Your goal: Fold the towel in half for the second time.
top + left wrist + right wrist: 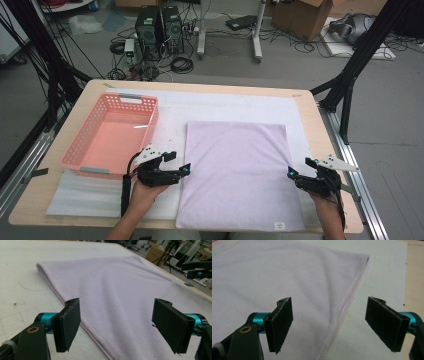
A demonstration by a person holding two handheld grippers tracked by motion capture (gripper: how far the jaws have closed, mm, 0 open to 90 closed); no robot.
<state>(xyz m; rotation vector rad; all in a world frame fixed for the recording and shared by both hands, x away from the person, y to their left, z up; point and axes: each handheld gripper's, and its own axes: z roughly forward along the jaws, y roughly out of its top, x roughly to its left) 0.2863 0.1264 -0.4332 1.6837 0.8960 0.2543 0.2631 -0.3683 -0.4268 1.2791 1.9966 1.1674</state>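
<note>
Towel (237,172) lies flat on mat (240,105) covering table (310,112). Basket (112,135) stands left of towel, just beside it, on the mat.

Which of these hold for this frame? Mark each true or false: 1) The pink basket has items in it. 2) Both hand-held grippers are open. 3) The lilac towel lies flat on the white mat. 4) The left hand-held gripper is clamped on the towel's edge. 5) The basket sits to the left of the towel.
1) False. The pink basket looks empty.
2) True. The left hand-held gripper and the right hand-held gripper both have their jaws spread apart.
3) True. The lilac towel is spread flat on the white mat.
4) False. Its jaws stand open on either side of the towel's hem, gripping nothing.
5) True. In the high view, the basket sits left of the towel.
</note>
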